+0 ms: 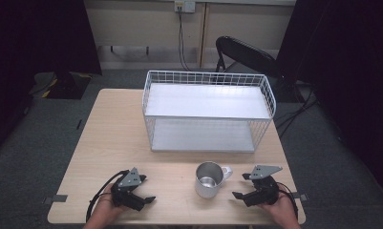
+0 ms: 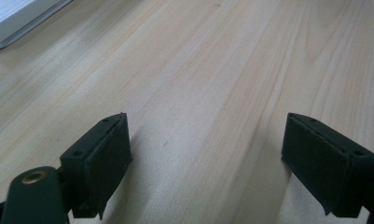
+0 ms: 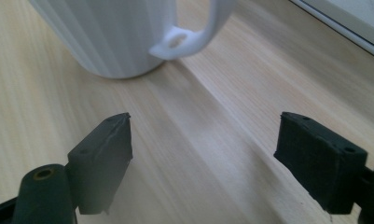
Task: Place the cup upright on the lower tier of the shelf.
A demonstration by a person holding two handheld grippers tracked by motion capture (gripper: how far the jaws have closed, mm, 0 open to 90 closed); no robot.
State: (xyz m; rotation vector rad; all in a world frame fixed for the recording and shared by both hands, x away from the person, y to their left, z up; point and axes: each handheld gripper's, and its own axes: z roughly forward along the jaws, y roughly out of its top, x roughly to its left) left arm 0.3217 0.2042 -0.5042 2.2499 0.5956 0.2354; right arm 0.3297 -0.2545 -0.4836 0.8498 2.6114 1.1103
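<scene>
A metal mug (image 1: 209, 179) with a white handle stands upright near the table's front edge, its handle turned to the right. My right gripper (image 1: 241, 186) rests just right of it, open, jaws aimed at the handle with bare wood between them. In the right gripper view the mug (image 3: 114, 32) is close ahead and its handle (image 3: 194, 32) loops to the right; the right gripper (image 3: 203, 154) holds nothing. My left gripper (image 1: 145, 189) lies on the table at the front left, open, pointing right. The left gripper (image 2: 208, 158) has bare wood between its jaws.
A white wire basket shelf (image 1: 208, 112) with two levels stands at the back middle of the wooden table (image 1: 117, 138); its base corner (image 2: 17, 23) shows in the left gripper view. A black folding chair (image 1: 246, 55) is behind the table.
</scene>
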